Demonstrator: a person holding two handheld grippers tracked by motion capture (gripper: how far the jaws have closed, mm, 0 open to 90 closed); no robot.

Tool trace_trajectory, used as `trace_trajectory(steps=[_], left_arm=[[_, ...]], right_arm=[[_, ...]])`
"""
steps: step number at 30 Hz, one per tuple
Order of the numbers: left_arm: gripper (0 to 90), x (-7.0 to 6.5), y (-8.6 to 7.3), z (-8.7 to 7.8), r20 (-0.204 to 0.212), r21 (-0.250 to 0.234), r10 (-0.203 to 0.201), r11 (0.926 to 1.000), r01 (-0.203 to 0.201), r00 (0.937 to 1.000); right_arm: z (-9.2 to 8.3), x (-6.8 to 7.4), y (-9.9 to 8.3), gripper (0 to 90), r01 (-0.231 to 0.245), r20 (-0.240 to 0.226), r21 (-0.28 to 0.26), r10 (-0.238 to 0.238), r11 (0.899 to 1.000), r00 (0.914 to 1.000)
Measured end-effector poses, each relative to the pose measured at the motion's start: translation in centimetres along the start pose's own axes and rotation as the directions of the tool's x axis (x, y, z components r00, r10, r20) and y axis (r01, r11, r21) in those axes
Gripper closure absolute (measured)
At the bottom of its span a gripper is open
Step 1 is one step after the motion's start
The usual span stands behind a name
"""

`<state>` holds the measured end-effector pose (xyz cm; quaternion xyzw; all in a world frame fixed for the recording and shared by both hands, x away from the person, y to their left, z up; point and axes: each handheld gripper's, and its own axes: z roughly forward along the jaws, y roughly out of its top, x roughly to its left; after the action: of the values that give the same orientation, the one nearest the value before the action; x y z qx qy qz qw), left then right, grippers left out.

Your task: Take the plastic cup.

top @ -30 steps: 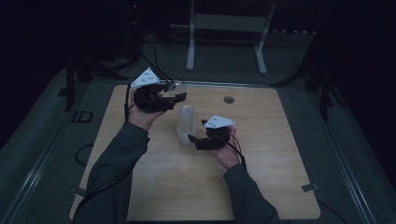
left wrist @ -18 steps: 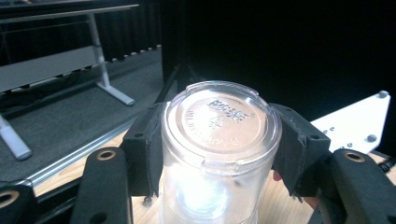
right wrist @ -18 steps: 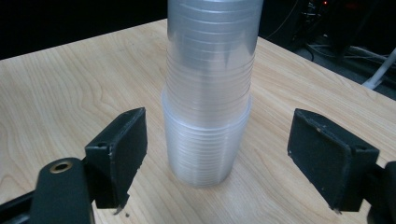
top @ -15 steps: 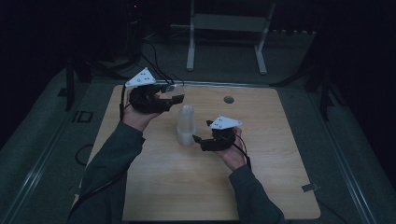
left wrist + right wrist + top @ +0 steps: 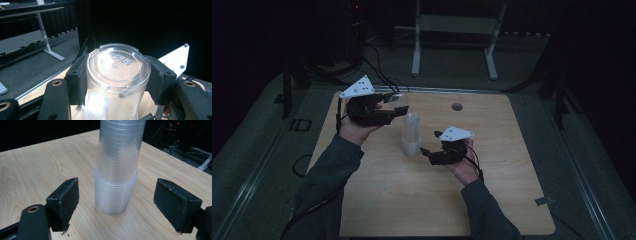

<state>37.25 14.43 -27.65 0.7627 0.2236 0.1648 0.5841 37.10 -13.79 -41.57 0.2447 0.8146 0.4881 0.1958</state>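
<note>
Your left claw (image 5: 394, 102) has lifted a bit with one clear cup (image 5: 117, 75) clamped in it, so it's off the stack (image 5: 411, 135) mid-table (image 5: 492, 200), and your right claw (image 5: 116, 205) has backed off, jaws wide apart.

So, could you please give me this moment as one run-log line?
left gripper: shut on clear cup, off table | right gripper: open, jaws either side of cup stack | stack upright on table

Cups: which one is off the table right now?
The single clear cup clamped in the left gripper; the rest sit nested in the stack on the table.
</note>
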Motion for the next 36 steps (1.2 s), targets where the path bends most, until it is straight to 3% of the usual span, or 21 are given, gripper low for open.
trace_trajectory(steps=[11, 14, 36], left_arm=[[40.8, -0.4, -0.6, -0.7, 0.036, -0.006, -0.005, 1.0000, 0.005, 0.9994], [40.9, -0.5, -1.1, -0.9, 0.058, -0.010, -0.014, 0.9998, 0.015, 0.9982], [40.9, -0.4, -4.1, -1.2, 0.111, -0.015, -0.049, 0.9986, 0.051, 0.9927]], right_arm=[[-0.5, 0.2, 0.0, 20.2, 0.005, -0.013, -0.004, -0.005, 1.000, 0.9999], [-0.7, 0.3, 0.0, 20.2, 0.008, -0.021, -0.006, -0.008, 1.000, 0.9997], [-0.9, 0.8, -0.2, 20.2, 0.018, -0.070, -0.006, -0.019, 1.000, 0.9974]])
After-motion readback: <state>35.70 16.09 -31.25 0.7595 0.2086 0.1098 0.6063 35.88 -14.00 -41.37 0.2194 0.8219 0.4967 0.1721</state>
